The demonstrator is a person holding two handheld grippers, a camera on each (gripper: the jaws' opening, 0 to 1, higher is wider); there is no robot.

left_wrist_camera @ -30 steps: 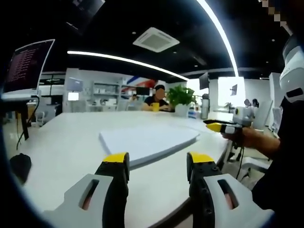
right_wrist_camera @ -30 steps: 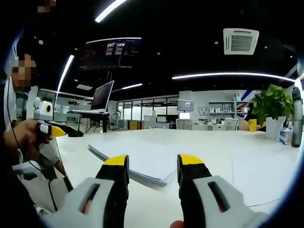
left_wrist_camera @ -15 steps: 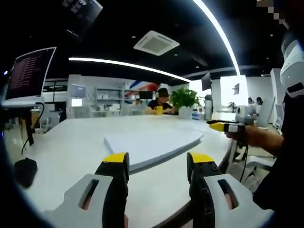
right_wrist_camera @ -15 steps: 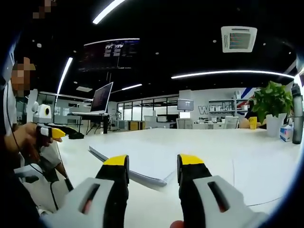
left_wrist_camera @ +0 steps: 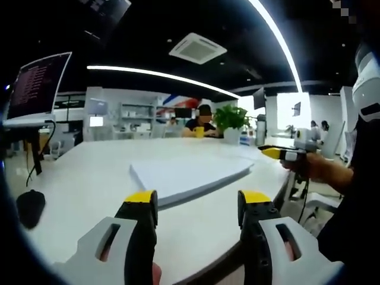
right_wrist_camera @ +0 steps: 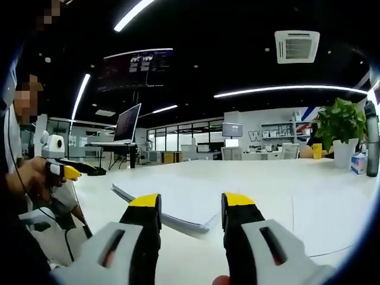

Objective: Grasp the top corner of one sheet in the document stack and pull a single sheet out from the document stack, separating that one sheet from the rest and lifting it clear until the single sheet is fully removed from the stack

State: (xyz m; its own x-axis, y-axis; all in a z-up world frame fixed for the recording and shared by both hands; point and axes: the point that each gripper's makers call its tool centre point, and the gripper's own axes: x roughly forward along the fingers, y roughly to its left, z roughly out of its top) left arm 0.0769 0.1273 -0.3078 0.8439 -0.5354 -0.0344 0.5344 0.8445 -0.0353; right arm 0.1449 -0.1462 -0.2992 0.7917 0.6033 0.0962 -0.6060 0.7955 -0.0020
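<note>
Left gripper view: my left gripper (left_wrist_camera: 196, 205) jaws apart, empty — document stack (left_wrist_camera: 189, 173) mid-frame on white table (left_wrist_camera: 83, 172). Right gripper (right_wrist_camera: 183, 208) likewise spread, stack's corner just ahead. Approach step; next, pinch one top corner.

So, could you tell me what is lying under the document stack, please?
The document stack lies flat on the white table, which shows bare all around it. Whatever might sit between the stack's underside and the tabletop is covered by the sheets themselves.
</note>
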